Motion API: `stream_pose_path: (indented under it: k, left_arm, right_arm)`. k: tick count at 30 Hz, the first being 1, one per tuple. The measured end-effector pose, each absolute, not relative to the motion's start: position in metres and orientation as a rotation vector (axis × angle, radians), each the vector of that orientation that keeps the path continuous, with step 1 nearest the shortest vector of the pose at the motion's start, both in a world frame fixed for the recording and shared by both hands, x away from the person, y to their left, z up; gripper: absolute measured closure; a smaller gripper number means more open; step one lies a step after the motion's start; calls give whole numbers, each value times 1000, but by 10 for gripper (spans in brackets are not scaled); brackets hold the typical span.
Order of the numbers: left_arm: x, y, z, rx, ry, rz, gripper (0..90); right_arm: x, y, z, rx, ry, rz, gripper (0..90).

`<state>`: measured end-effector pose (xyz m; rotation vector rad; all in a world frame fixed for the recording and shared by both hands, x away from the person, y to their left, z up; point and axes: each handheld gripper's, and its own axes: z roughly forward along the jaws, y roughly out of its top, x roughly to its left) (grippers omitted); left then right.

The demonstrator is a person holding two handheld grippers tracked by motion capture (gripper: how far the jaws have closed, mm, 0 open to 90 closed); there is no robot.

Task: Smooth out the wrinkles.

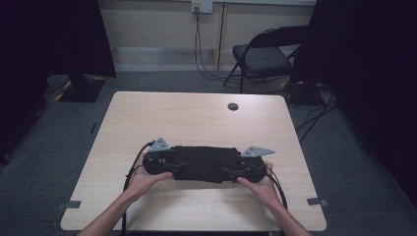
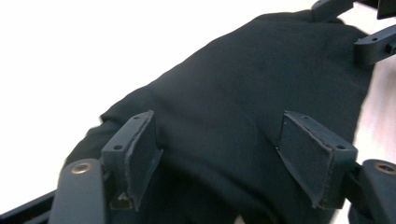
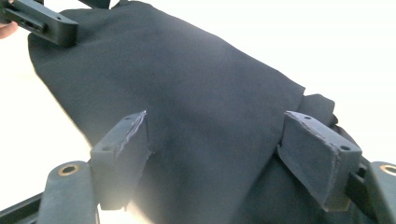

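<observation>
A black folded cloth (image 1: 201, 163) lies flat on the light wooden table (image 1: 196, 118), near its front edge. My left gripper (image 1: 169, 168) is at the cloth's left end and my right gripper (image 1: 234, 171) at its right end, each in a hand and pointing inward. In the left gripper view the left gripper (image 2: 224, 149) stands open, its pads wide apart over the cloth (image 2: 243, 88), and the right gripper's jaws (image 2: 371, 44) show at the far end. The right gripper (image 3: 219, 154) stands just as wide over the cloth (image 3: 187, 88), with a left jaw (image 3: 42, 23) at top left.
A round cable hole (image 1: 233, 106) sits near the table's far edge. Beyond the table a black folding chair (image 1: 265, 54) stands on grey carpet, with cables hanging from a wall socket (image 1: 201, 6). Tape marks (image 1: 73, 204) sit at the front corners.
</observation>
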<state>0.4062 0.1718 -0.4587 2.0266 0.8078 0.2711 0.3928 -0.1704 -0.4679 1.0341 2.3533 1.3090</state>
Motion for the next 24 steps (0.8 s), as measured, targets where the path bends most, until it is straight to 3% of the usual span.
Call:
stream_pose_path:
  k: [8,15,20,24]
  left_arm:
    - [395,222,-450,1980,918,361,264]
    - [394,269,-491,2157,1107,402,287]
    - [394,271,-503,2097,1072,486,183]
    - [393,269,-503,2084,1099,495,173]
  right_arm:
    - [380,-207,-454,1125,2244,1311,227]
    - [382,-267,-479,1326,2163,1080,213]
    - [386,-281,-501,1366,2148,924,195]
    - [385,-279,-504,1366,2117,938,171]
